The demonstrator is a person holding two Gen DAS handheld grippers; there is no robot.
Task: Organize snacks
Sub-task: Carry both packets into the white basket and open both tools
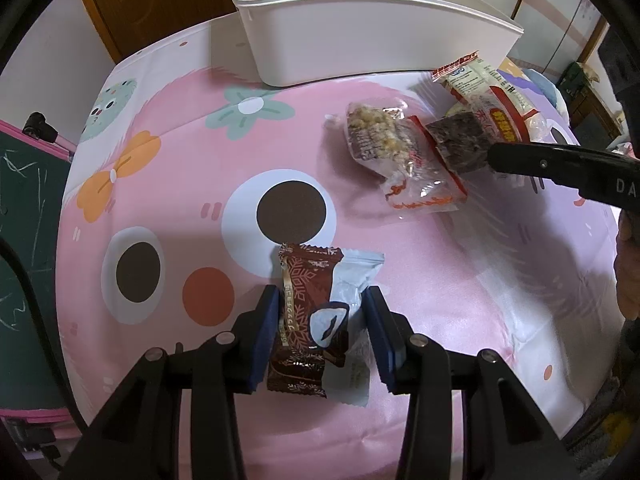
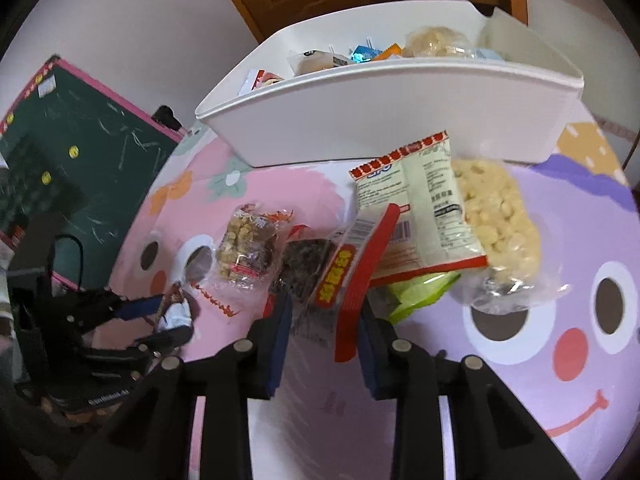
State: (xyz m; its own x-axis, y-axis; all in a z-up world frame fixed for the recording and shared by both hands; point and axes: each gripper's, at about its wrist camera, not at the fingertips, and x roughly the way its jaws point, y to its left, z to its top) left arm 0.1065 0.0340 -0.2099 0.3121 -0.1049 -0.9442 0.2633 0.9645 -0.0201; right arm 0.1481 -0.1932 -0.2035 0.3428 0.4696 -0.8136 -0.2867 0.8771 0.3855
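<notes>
My left gripper (image 1: 322, 312) has its jaws around a brown chocolate snack packet (image 1: 306, 320) that lies on a white wrapper (image 1: 356, 280) on the pink cloth; both pads look to touch the packets. My right gripper (image 2: 324, 312) has its jaws around a clear packet with a dark cake and a red-yellow label (image 2: 336, 276); whether the pads press it I cannot tell. The white bin (image 1: 360, 36) stands at the far side and holds several snacks; it also shows in the right wrist view (image 2: 400, 116). The right gripper shows in the left wrist view (image 1: 496, 156) by the dark cake (image 1: 456, 140).
A nut bar packet (image 1: 380, 136) lies mid-table. A white-red packet (image 2: 420, 204), a puffed-corn bag (image 2: 496, 224) and a green packet (image 2: 420, 292) lie near the bin. A green chalkboard (image 2: 80, 160) stands at the left, beyond the table edge.
</notes>
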